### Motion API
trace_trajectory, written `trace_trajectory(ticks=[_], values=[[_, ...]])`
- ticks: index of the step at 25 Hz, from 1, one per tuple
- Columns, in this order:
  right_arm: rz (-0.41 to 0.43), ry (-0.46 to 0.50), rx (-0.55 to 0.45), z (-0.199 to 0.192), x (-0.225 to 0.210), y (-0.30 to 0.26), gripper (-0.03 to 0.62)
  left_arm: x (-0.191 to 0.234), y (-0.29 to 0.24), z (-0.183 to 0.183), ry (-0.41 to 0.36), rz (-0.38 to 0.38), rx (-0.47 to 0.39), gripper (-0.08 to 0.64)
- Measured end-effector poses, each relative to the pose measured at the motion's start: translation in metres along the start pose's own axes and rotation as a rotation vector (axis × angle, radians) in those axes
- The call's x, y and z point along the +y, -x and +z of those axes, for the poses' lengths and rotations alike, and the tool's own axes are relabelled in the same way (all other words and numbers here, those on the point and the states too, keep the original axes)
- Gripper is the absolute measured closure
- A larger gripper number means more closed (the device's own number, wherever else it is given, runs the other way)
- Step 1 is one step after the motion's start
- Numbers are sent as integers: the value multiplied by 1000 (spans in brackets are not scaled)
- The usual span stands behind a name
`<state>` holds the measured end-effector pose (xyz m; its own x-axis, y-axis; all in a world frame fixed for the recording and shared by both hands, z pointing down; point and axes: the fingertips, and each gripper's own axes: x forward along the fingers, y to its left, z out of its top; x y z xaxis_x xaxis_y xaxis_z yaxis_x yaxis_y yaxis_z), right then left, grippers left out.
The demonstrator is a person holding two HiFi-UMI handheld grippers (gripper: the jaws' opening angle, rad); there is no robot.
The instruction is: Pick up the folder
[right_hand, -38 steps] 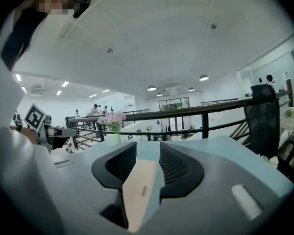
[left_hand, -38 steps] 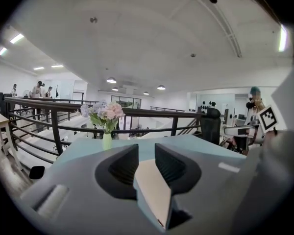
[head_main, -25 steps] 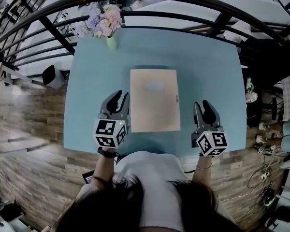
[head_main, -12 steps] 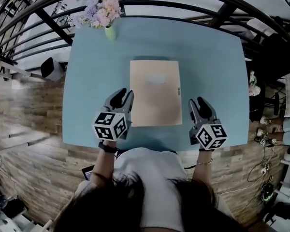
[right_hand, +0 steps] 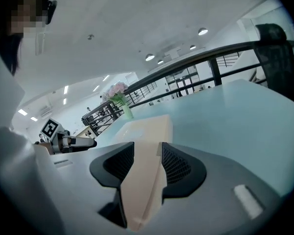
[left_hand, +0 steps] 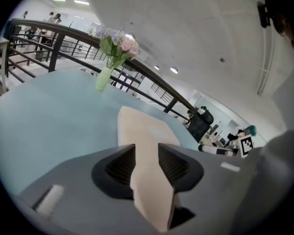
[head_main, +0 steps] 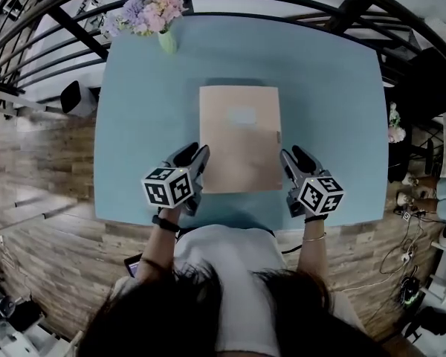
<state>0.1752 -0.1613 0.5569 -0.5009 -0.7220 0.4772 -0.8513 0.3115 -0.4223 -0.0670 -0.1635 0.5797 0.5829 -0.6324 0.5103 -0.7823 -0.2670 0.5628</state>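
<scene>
A tan folder (head_main: 239,140) lies flat in the middle of the light-blue table (head_main: 141,110). My left gripper (head_main: 197,156) is at its near left corner and my right gripper (head_main: 290,156) at its near right corner. In the left gripper view the folder's corner (left_hand: 142,131) runs between the jaws of the left gripper (left_hand: 147,153), which are opening. In the right gripper view the folder (right_hand: 147,131) also fills the gap of the right gripper (right_hand: 147,151). Both grippers are rolled onto their sides. I see no firm pinch on either side.
A green vase of pink and lilac flowers (head_main: 154,13) stands at the table's far left corner. A dark metal railing (head_main: 282,2) curves behind the table. Wooden floor lies left and right. The person's body is close to the near table edge.
Both grippers have dropped and slid forward from beside the folder onto its two near corners. Each has rolled over, the left one more.
</scene>
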Motion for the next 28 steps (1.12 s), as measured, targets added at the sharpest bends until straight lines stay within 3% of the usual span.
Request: trace_trajectory(ticks=[7,10,16,28], values=[[36,-128,107,-38,-15,-16,420,15,-10,-23,53,12,63,388],[43,-169,119,-45,-19,-18,420,18,-12,-30,92,-4,89,339],[58,-198,136,-51,-20,-21,420,17,-20,-43,136,-30,142,299],[83,-232,162,-58,-21,-26,420,26,-28,-62,200,0,216,262]])
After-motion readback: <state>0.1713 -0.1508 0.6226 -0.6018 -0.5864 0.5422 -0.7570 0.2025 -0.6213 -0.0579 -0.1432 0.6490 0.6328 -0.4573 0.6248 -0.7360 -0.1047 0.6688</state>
